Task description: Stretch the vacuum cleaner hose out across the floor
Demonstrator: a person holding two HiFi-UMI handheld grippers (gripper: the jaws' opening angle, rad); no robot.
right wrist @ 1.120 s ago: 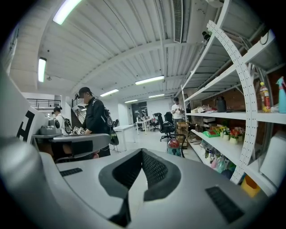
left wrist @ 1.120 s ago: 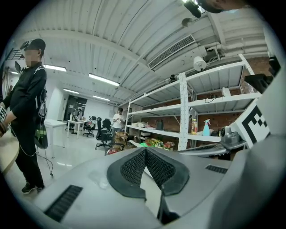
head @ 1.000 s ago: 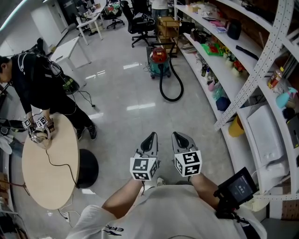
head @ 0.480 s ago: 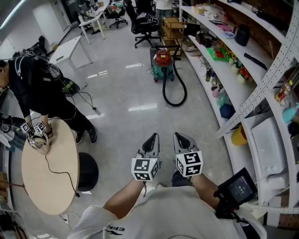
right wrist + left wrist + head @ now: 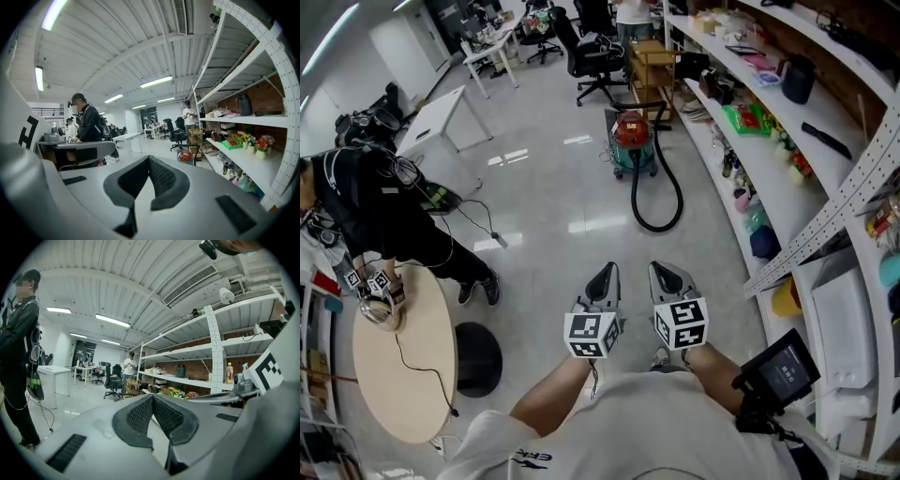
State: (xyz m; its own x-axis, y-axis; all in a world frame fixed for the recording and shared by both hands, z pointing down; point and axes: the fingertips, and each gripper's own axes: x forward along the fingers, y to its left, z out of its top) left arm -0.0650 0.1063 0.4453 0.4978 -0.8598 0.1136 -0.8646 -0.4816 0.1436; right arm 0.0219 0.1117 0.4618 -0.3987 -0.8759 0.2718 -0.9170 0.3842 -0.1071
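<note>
While the left gripper (image 5: 604,278) and right gripper (image 5: 667,277) are closed and empty, the hose (image 5: 673,208) lies looped by the vacuum cleaner (image 5: 633,141), well ahead. It is probably light and flexible; grip it near the loose end.

Near left: round tan table (image 5: 382,394), a thin black cable (image 5: 422,362) trailing across its top. A person in black (image 5: 380,202) leans over the table's far edge, hands on the tabletop. Round black stool (image 5: 478,358) on the floor just beside the table's right edge.

Right side: long white shelving (image 5: 792,194) running near to far. It holds a green tray (image 5: 748,118), with a blue item (image 5: 763,241) and a yellow item (image 5: 785,300) lower down.

Far left: white desk (image 5: 441,114). Far centre: black office chairs (image 5: 592,58), with a wooden cart (image 5: 649,58) just to their right.
</note>
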